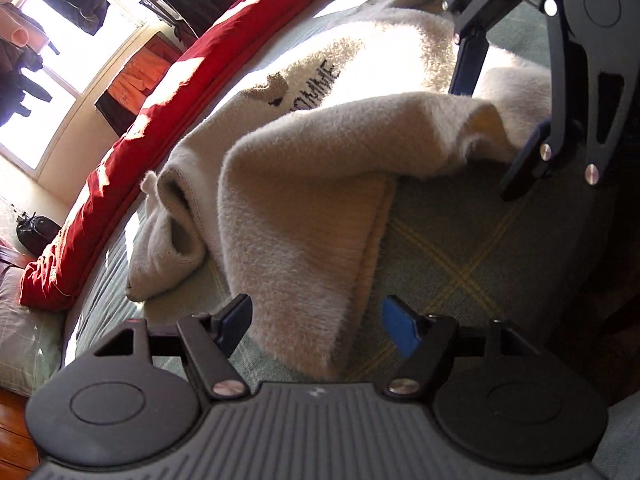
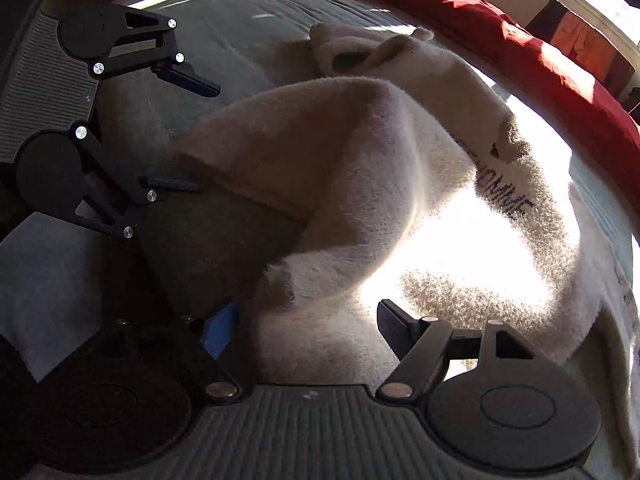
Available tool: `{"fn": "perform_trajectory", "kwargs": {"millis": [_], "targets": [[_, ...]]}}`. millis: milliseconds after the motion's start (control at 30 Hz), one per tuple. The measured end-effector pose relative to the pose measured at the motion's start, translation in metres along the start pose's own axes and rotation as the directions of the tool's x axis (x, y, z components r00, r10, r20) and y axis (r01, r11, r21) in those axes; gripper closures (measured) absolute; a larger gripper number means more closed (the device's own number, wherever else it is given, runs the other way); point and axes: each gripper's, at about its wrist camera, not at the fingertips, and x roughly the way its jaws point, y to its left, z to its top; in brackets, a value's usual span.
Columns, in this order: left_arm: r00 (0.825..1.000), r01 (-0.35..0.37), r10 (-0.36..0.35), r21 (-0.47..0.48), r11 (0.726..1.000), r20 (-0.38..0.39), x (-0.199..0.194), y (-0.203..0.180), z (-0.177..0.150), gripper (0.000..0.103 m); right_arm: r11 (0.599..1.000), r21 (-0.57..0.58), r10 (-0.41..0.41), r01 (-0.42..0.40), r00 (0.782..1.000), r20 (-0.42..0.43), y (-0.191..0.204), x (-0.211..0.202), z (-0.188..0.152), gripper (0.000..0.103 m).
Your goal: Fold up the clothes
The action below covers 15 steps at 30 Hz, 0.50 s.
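Operator: While the cream fleece sweater lies spread on the bed, where does it sit?

Inspector: It sits mid-bed on the green plaid sheet, one panel folded over the body. A red quilt runs along the far edge of the bed, beyond the sweater.

Operator: Left claw status?

Inspector: Released. Both pads stand apart, with the folded panel's hem lying between them; neither pad presses on it.

Operator: Right claw status?

Inspector: Released. Its fingers straddle fleece at the near side of the sweater without clamping it.

Operator: Relative position of the two?

Inspector: Each appears in the other's view. The right claw stands at the far fold of the panel, the left claw at its hem.
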Motion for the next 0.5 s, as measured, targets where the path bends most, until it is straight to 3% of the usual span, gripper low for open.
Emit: {"fn": "perform_trajectory", "kwargs": {"millis": [167,233,333,500], "targets": [[0.999,0.002,-0.002,-0.007,1.000,0.033,-0.004,0.000,-0.008,0.030,0.992,-0.036,-0.124,0.124,0.992,-0.015,0.014,0.023,0.002,0.027],[0.999,-0.009,0.009,-0.007,1.000,0.040,-0.005,0.000,-0.011,0.030,0.985,-0.064,-0.164,0.162,0.986,-0.027,0.013,0.024,0.001,0.072],[0.999,-0.013,0.013,0.005,1.000,0.049,-0.004,-0.002,-0.012,0.030,0.981,-0.029,-0.192,0.192,0.981,-0.003,0.000,0.007,0.000,0.092],[0.996,-0.059,0.052,0.092,0.994,0.071,0.009,-0.015,-0.003,0.030,0.961,0.036,-0.275,0.273,0.959,0.072,-0.032,-0.037,0.005,0.095]]}}
